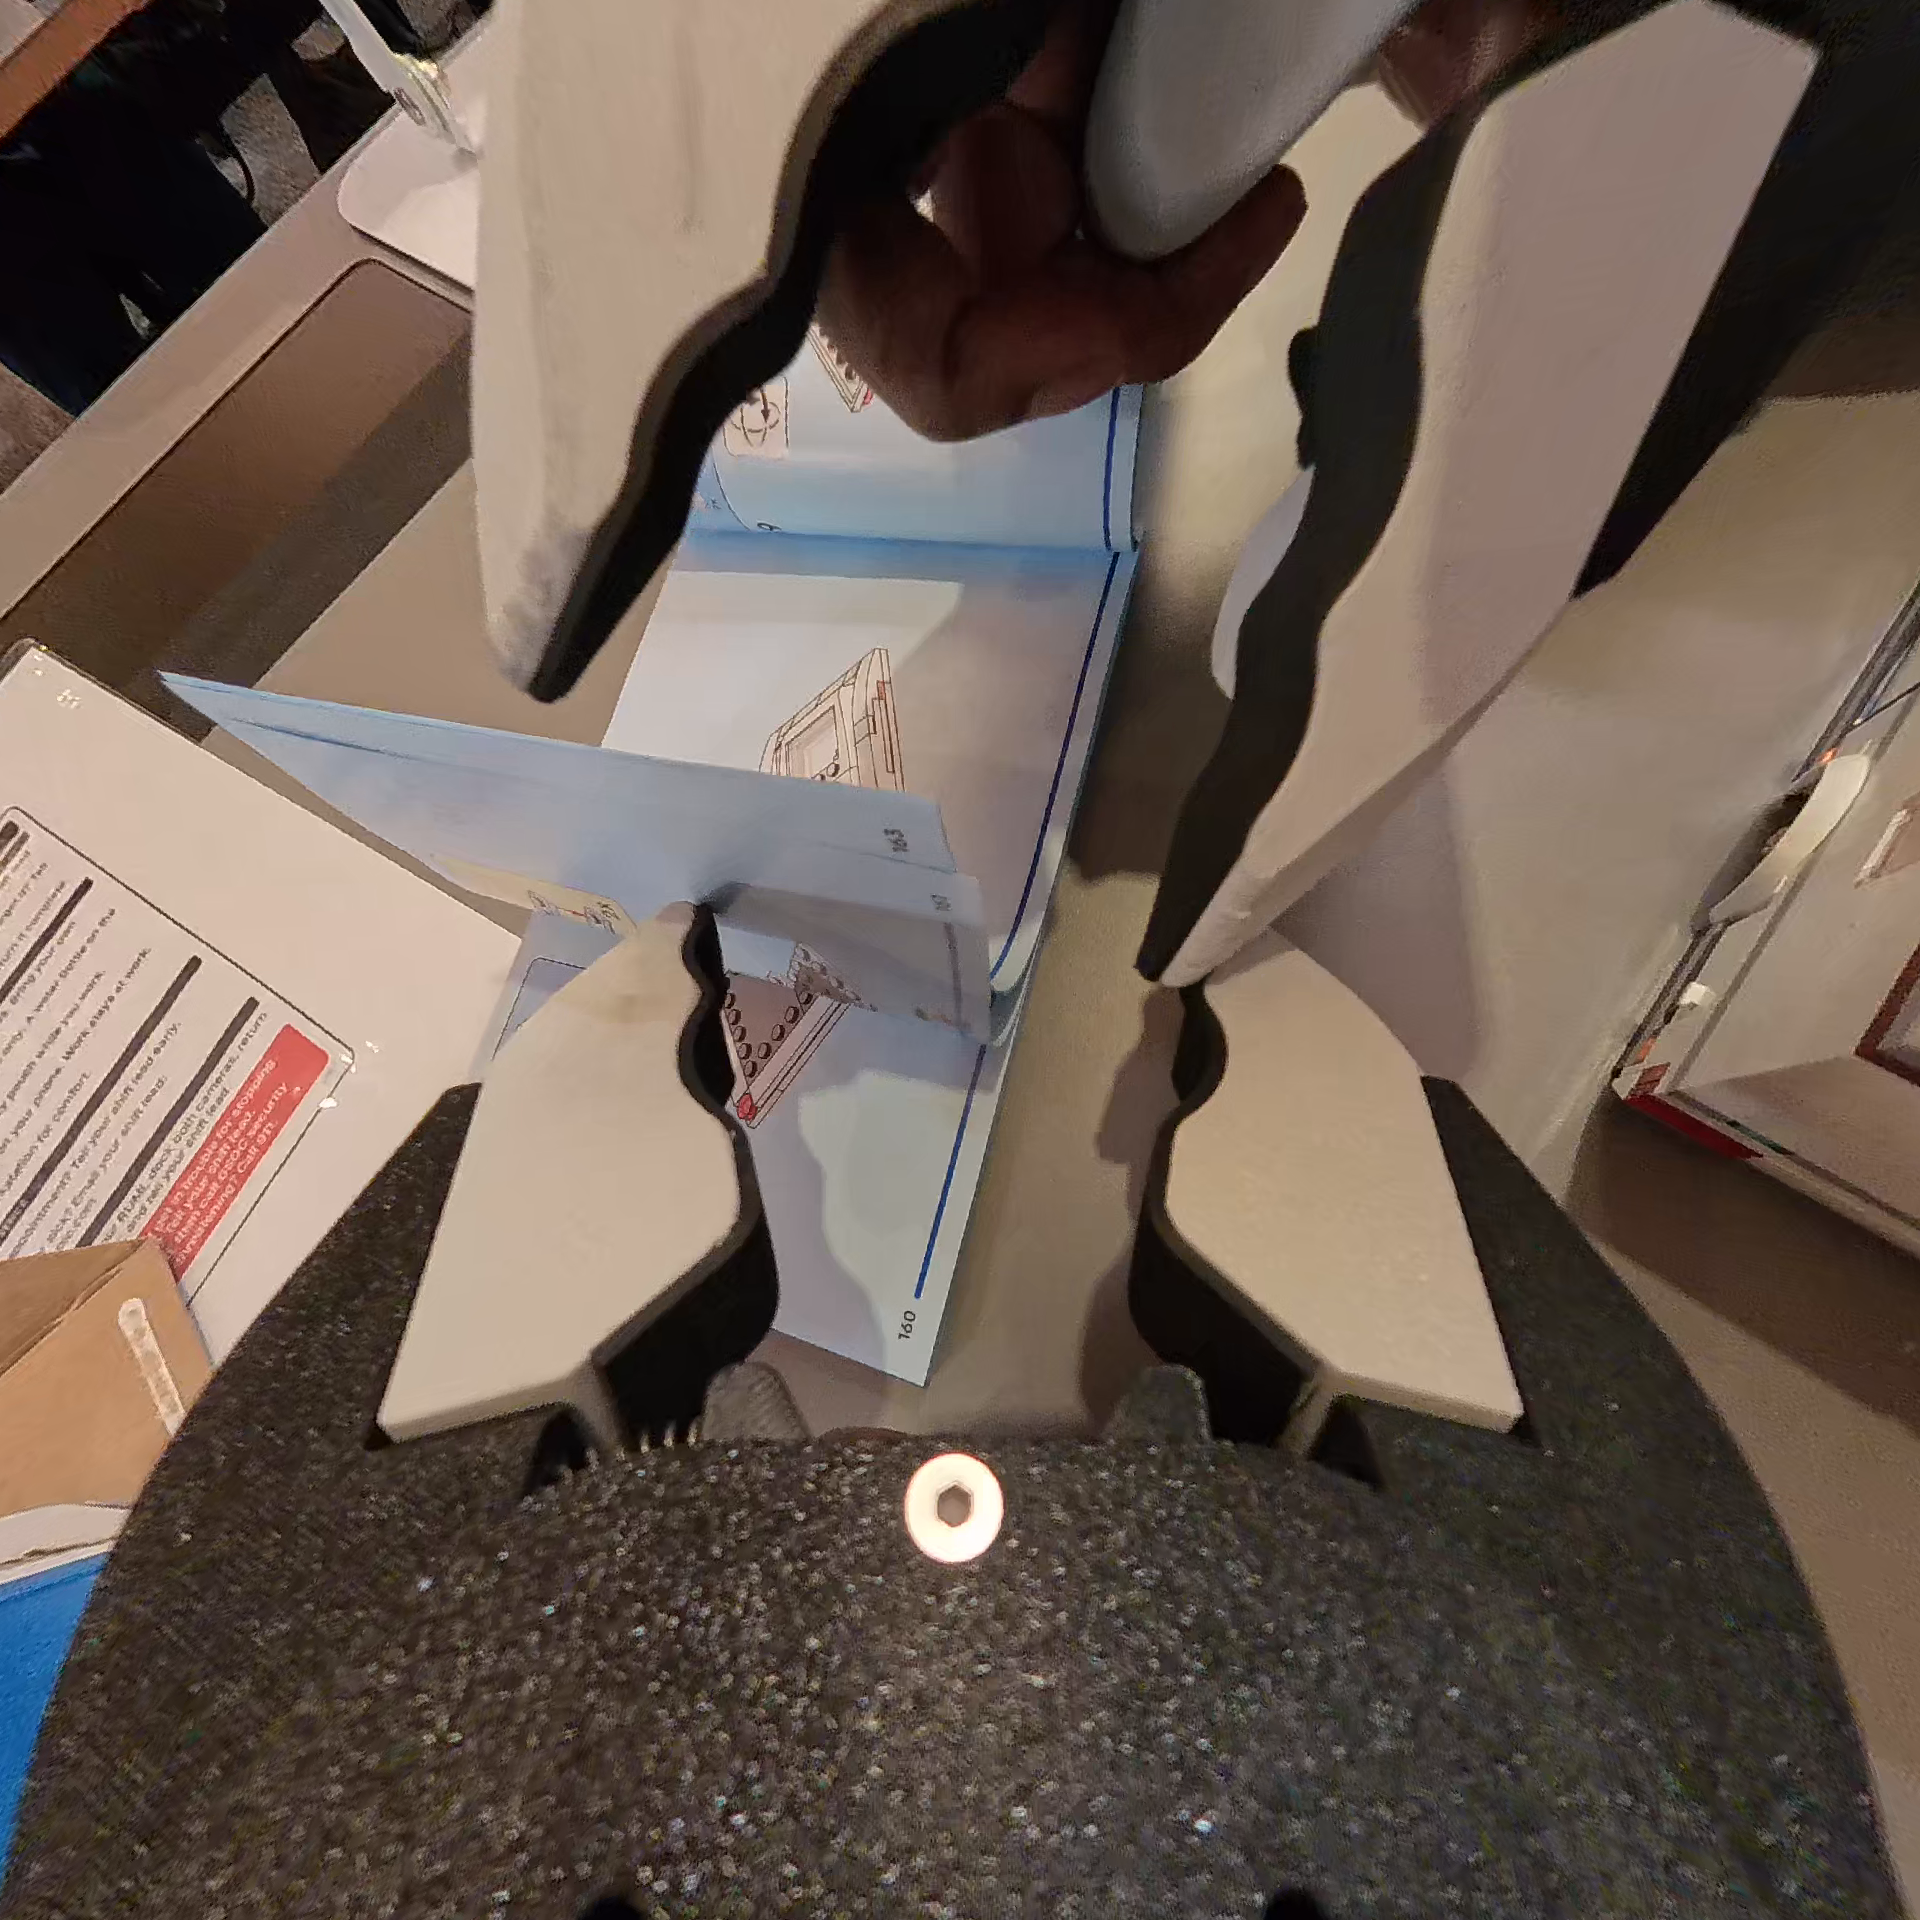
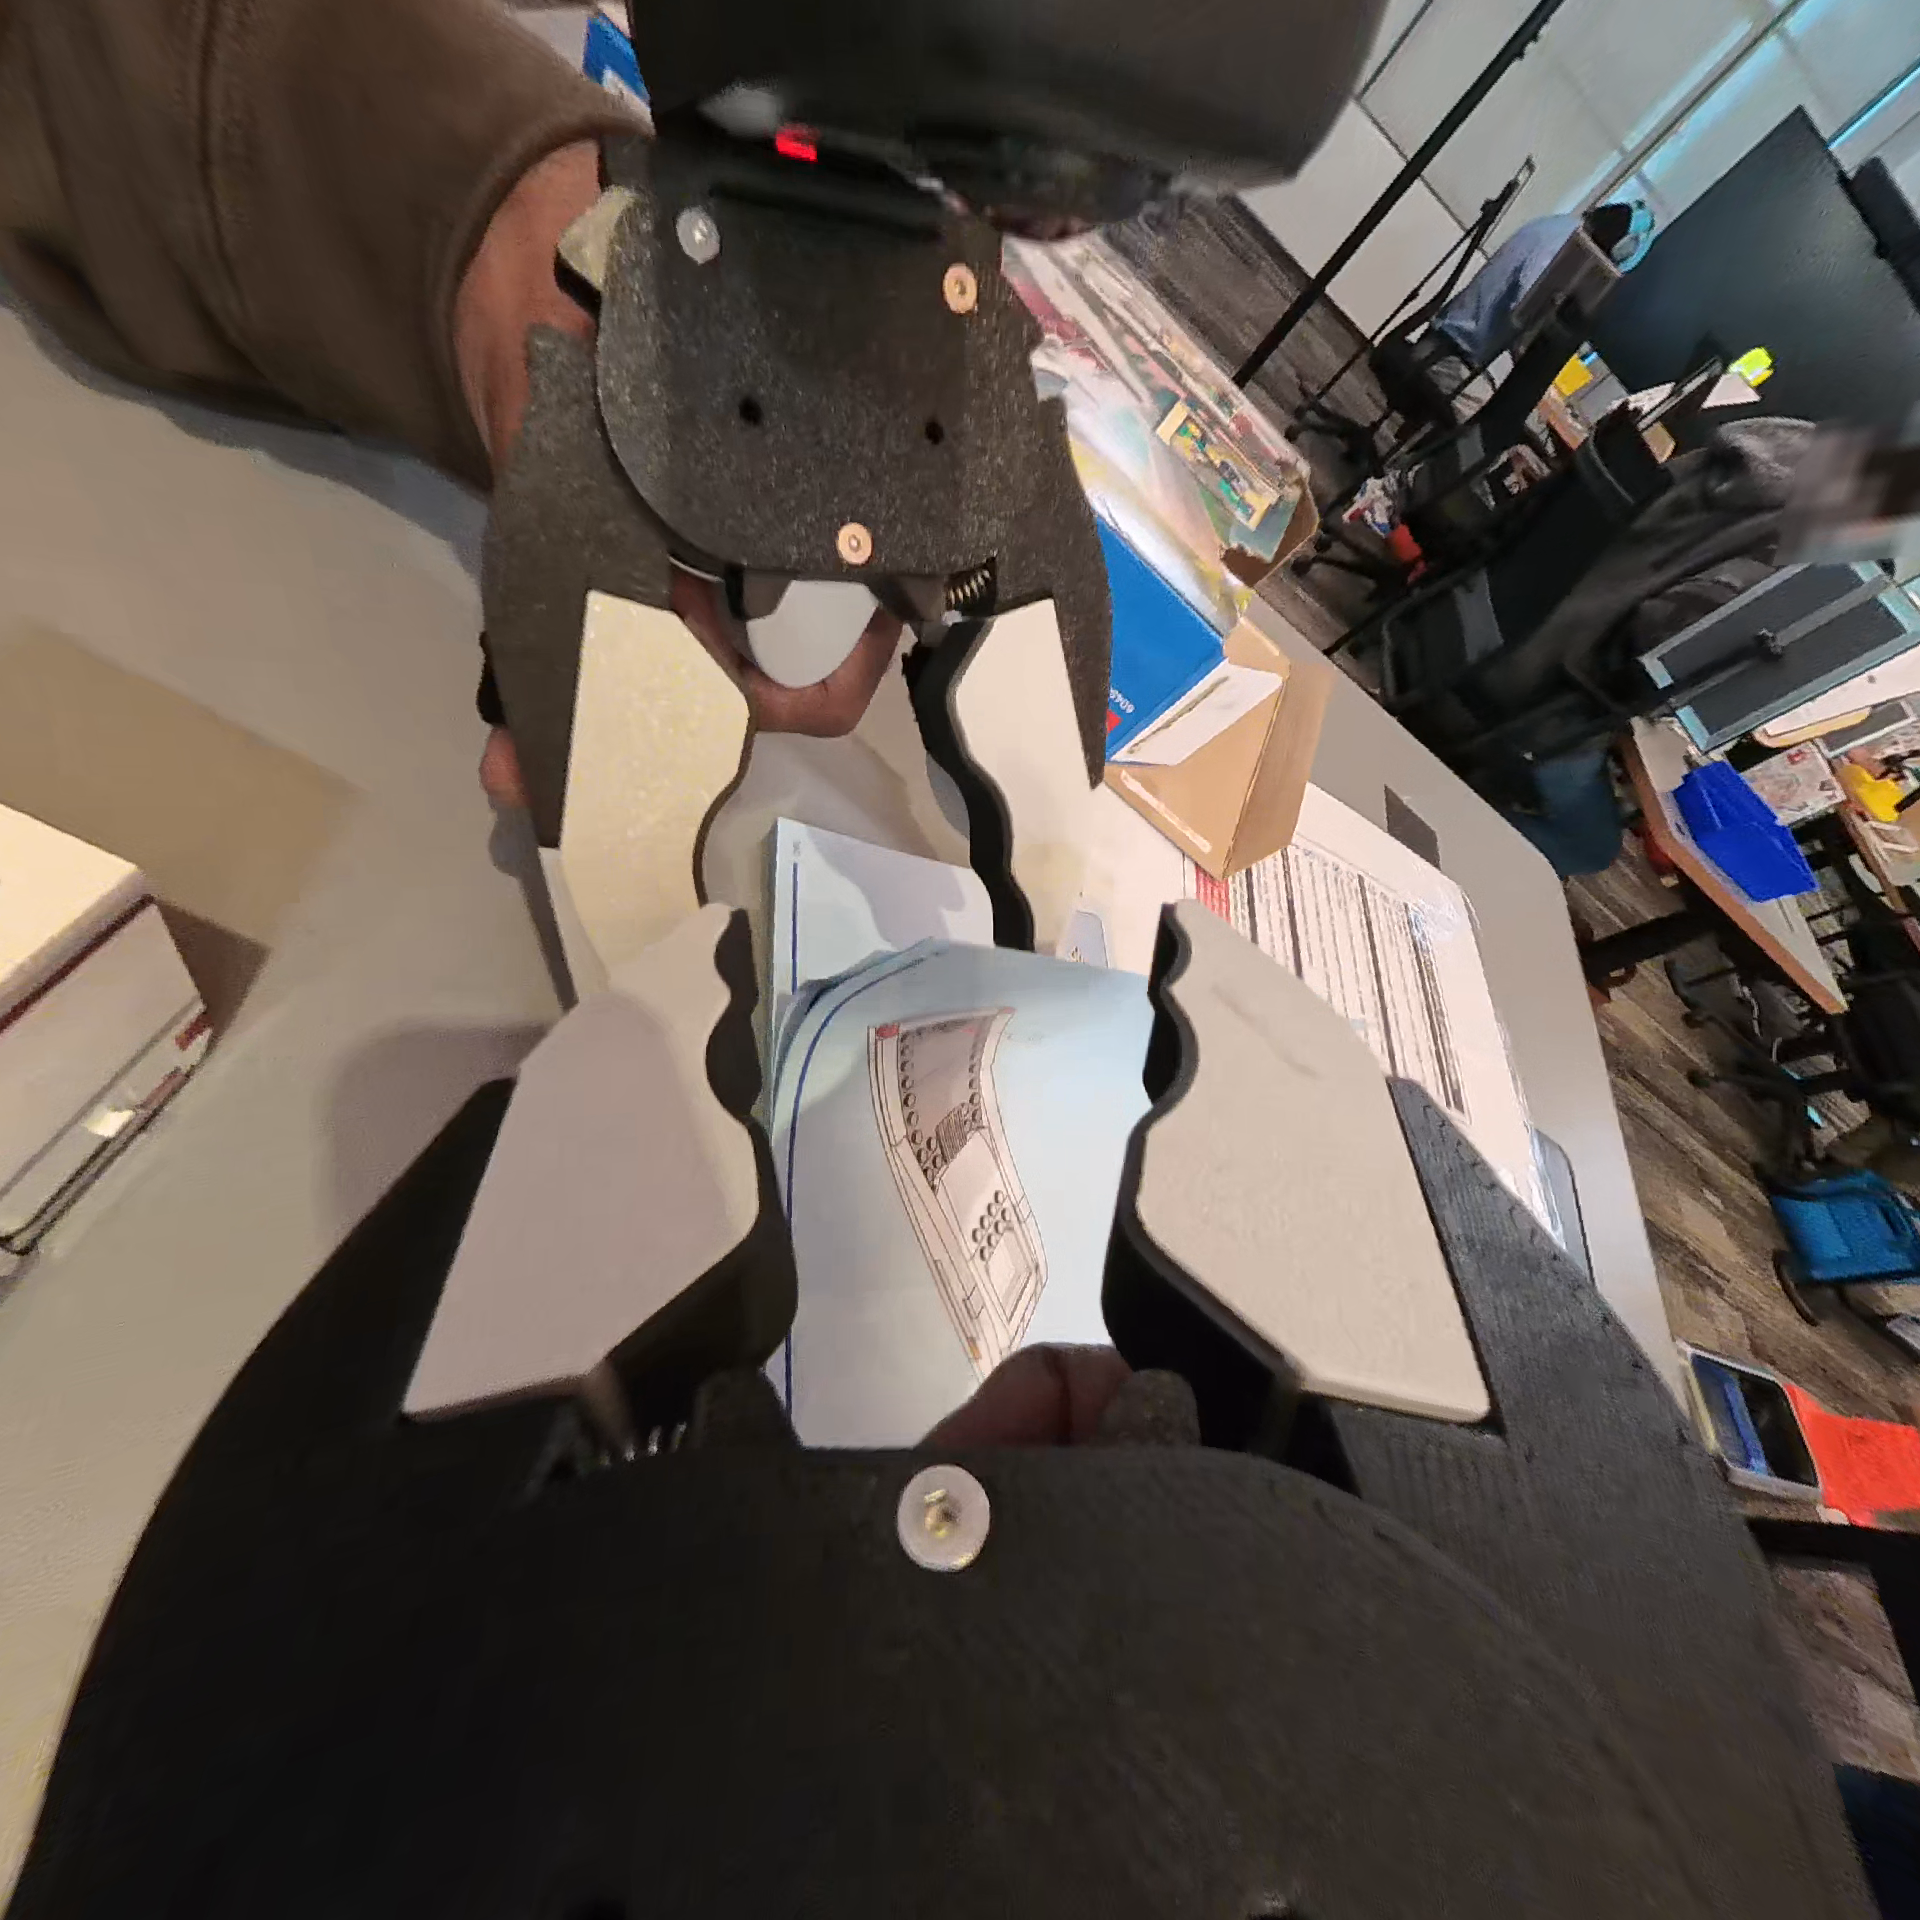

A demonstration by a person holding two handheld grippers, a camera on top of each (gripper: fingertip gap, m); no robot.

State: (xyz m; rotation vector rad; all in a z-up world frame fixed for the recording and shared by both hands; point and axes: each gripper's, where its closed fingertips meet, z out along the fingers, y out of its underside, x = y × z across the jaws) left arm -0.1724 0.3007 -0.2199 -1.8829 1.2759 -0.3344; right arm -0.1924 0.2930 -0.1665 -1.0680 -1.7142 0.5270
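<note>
Left wrist view is showing both grippers, left gripper [image 1: 940,940] and right gripper [image 1: 847,831], hanging with jaws apart over the open instruction booklet [image 1: 883,1174], gripping nothing.

Between the left tongs [image 1: 940,951] lie raised, curling pages of an open booklet [image 1: 831,852], crowding the gap toward their left finger [image 1: 623,1039]; bare surface [image 1: 1101,1195] shows along the right finger. The right tongs [image 1: 842,831] stand directly opposite, blocking forward travel. Left of the left tongs lie a printed sheet [image 1: 156,935] and a cardboard box [image 1: 73,1351]. The right tongs [image 2: 951,961] straddle the arched pages.
</note>
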